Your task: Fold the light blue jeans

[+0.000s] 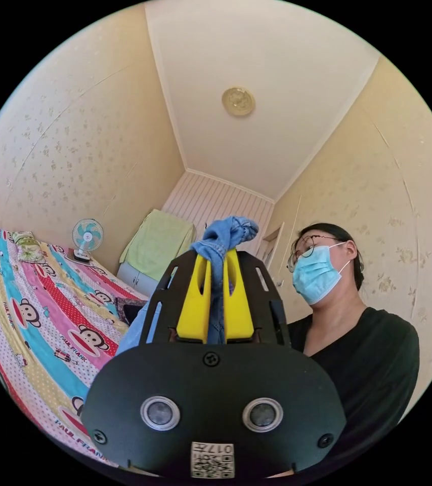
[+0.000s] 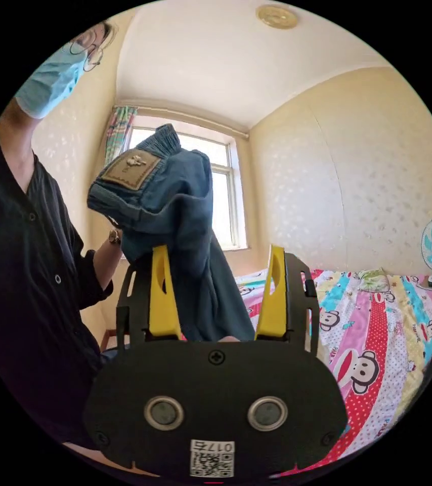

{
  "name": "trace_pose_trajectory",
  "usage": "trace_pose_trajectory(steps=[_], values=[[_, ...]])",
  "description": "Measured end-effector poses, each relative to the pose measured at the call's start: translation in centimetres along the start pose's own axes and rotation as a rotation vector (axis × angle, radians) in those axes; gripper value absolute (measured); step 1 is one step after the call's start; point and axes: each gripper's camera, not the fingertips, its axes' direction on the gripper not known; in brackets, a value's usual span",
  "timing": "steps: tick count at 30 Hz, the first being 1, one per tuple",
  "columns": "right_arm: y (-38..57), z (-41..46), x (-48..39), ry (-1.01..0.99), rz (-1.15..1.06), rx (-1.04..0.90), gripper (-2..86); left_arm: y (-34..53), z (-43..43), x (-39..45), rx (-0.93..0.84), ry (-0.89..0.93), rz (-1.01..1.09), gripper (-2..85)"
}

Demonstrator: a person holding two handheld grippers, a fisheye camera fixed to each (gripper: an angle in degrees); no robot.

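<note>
Clearly, both grippers point upward, with the jeans raised off the bed.
Left gripper (image 1: 216, 260): yellow fingers (image 1: 194, 304) together, clamped on a bunched fold of the jeans (image 1: 223, 238), which bulges just past the fingertips.
Right gripper (image 2: 217, 253): fingers (image 2: 274, 298) apart; the jeans' waistband end (image 2: 168, 195) hangs between them, nearer one finger, unpinched.
Bed (image 1: 49, 324): well behind the left gripper's fingers.
Risk: likely only one grip holds; the heavy cloth could slide out or twist.
Cause: the bunched, narrow pinch, and closing the right fingers on too many layers.
</note>
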Motion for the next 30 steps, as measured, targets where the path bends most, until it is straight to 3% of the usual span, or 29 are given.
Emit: trace_pose_trajectory(steps=[1,3,5,8,11,18,25,27,30], values=[[-0.9,0.3,-0.3,-0.019,-0.029,0.035,22.0,-0.6,0.0,-0.7,-0.019,-0.009,-0.019,3.7],[-4.4,1.8,-0.8,-0.073,-0.118,0.073,8.2,-1.2,-0.1,-2.7,-0.060,-0.032,-0.096,4.3],[-6.7,3.1,-0.1,-0.086,-0.109,0.101,4.6,-1.3,-0.7,-5.6,-0.112,-0.096,-0.226,6.3],[-10.1,6.8,3.4,-0.063,0.048,-0.027,3.8,0.3,-3.3,-10.6,-0.114,-0.122,-0.425,15.7],[-12.6,10.0,4.0,0.017,0.036,-0.098,3.5,3.6,-5.8,-13.0,-0.033,-0.048,-0.526,18.1],[-21.1,16.1,3.2,0.285,-0.019,-0.156,3.5,8.4,-9.1,-10.7,0.041,-0.352,-0.484,17.3],[-30.7,20.2,0.7,0.468,-0.095,-0.085,3.8,6.1,-0.6,-8.2,-0.225,-0.252,-0.291,18.0],[-33.4,21.7,-0.9,0.548,-0.129,-0.048,3.9,5.1,1.4,-7.9,-0.215,-0.250,-0.259,19.8],[-35.6,23.6,-3.0,0.588,-0.187,-0.017,3.8,2.9,2.9,-7.1,-0.063,-0.314,-0.210,21.7]])
